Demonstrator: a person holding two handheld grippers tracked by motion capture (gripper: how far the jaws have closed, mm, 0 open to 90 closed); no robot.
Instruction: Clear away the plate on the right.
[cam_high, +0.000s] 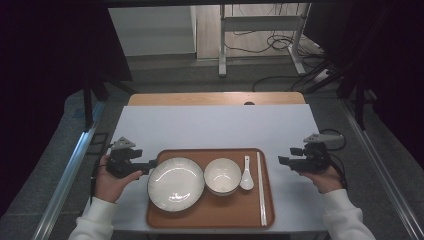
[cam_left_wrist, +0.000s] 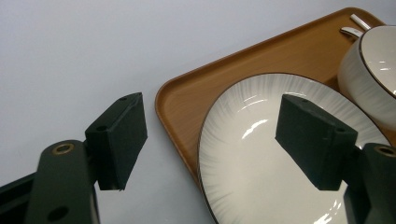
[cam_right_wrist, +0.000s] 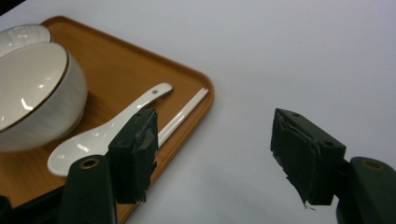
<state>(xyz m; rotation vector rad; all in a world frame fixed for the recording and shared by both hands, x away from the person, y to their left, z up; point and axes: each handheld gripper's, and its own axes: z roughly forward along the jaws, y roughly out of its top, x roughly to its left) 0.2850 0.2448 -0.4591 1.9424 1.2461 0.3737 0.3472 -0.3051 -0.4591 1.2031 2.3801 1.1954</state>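
The tray lies at the counter's near edge, carrying a plate, a bowl, a spoon and 2 chopsticks. It looks stiff but loaded with fragile, slippery ware — best gripped on its 2 short rims and kept level. The left tongs gape just left of the tray, holding nothing; the right tongs — equally wide and empty — hang near its right rim.

White table — wooden tray on it
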